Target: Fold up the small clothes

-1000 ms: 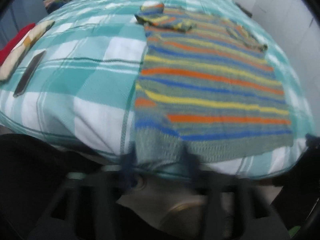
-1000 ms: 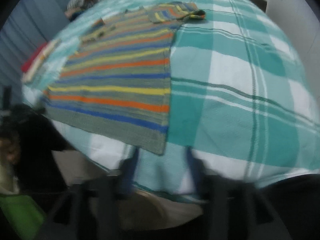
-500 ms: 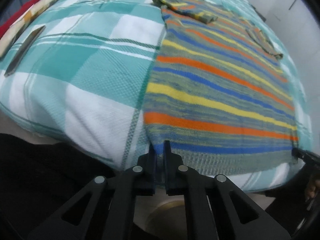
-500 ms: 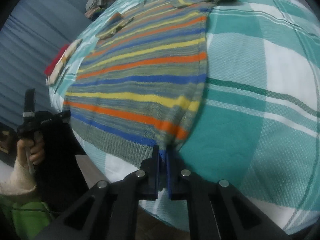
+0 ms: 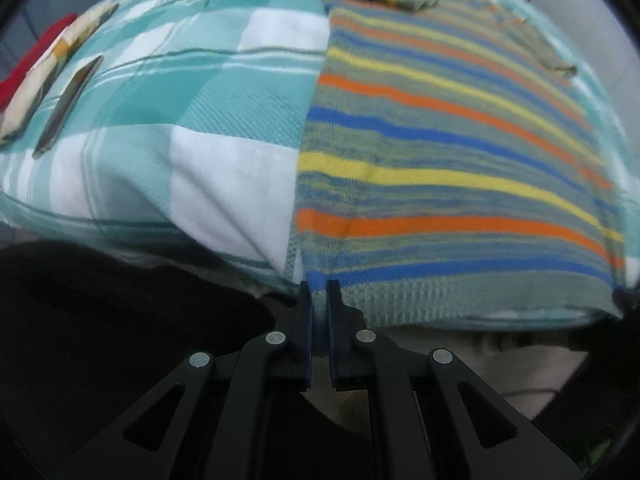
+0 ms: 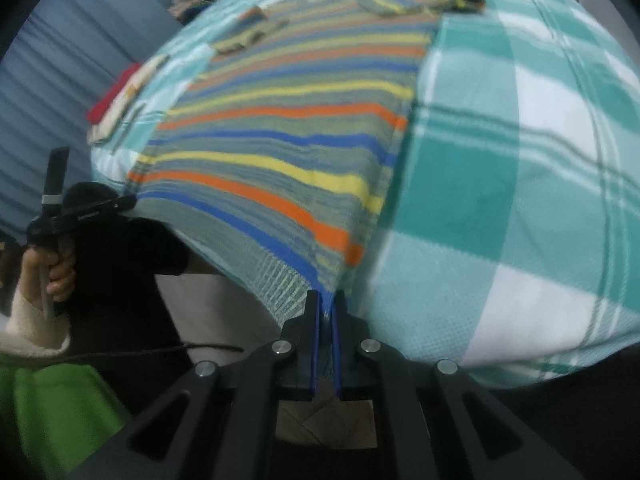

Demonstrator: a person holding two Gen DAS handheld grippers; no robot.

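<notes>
A small knitted sweater [image 5: 448, 168] lies spread flat on a bed, on a teal-and-white checked bedspread [image 5: 168, 120], its hem at the near edge of the mattress. The knit is grey-green, crossed by bands of orange, yellow and royal blue, with a ribbed grey-green hem. Both short sleeves are folded inward across the far end of the garment.

The left gripper [image 5: 319, 288] has its jaws closed narrow on the hem corner at one side of the sweater; the right gripper [image 6: 327, 300] has its jaws pinched on the opposite hem corner, where the fabric lifts slightly off the bedspread.

In the right wrist view, a person's hand [image 6: 52, 268] in a cream knitted cuff grips the handle of the left gripper just beside the far corner of the hem. A light-coloured marking runs along that gripper's black body, too small and blurred to read.

Toward the side of the bed, well apart from the sweater, lie a folded cream patterned cloth [image 5: 52, 68] over something red [image 5: 28, 64], and a dark, flat, narrow object [image 5: 68, 104] beside them.
</notes>
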